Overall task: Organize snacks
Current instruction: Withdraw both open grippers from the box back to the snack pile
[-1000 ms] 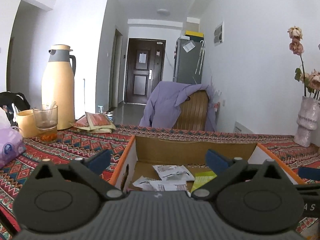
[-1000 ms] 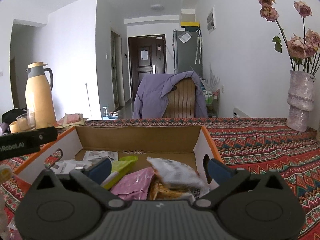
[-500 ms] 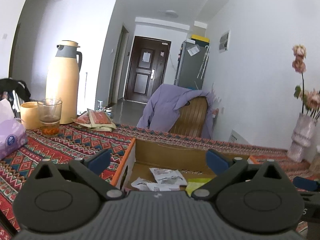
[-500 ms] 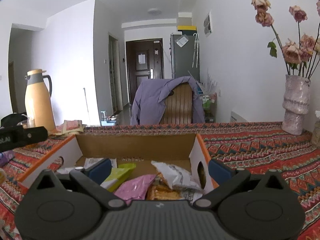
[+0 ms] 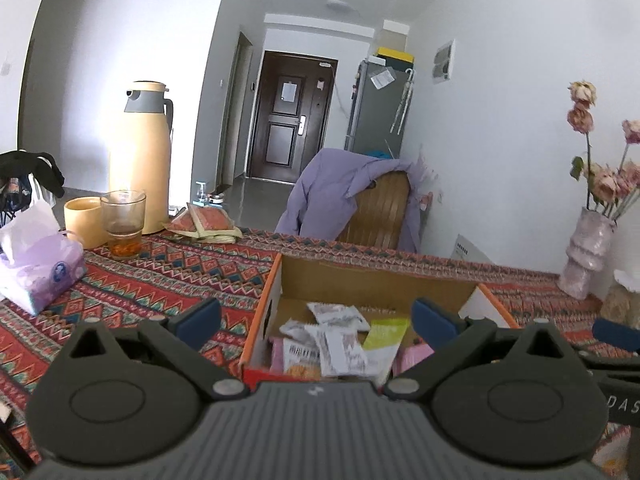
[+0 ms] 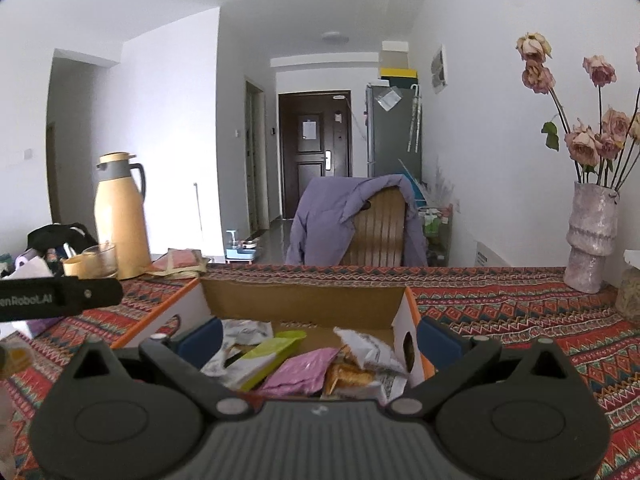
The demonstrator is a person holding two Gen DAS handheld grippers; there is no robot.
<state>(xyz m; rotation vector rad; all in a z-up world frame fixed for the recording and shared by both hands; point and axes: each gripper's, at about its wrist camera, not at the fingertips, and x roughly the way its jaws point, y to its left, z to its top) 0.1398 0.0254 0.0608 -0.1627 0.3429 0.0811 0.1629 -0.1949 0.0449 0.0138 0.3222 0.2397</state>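
Observation:
An open cardboard box (image 5: pixel 372 280) (image 6: pixel 304 300) with orange edges sits on the patterned tablecloth. Inside it lie several snack packets: white ones (image 5: pixel 336 314), a lime green one (image 5: pixel 386 332) (image 6: pixel 268 354), a pink one (image 6: pixel 302 372) and a white-and-orange one (image 6: pixel 360 364). My left gripper (image 5: pixel 316 320) is open above the box's near left corner, holding nothing. My right gripper (image 6: pixel 320 340) is open over the near side of the box, empty too. Part of the left gripper's body (image 6: pixel 60 300) shows at the left of the right wrist view.
On the left stand a yellow thermos (image 5: pixel 140 160), a glass (image 5: pixel 123 224), a yellow cup (image 5: pixel 82 220), a tissue pack (image 5: pixel 38 268) and flat packets (image 5: pixel 204 224). A vase of dried roses (image 6: pixel 590 236) is at the right. A chair with a purple jacket (image 5: pixel 360 200) is behind the table.
Both grippers have risen and drawn back from the box, so more of its inside and more of the table show. Both stay open and empty.

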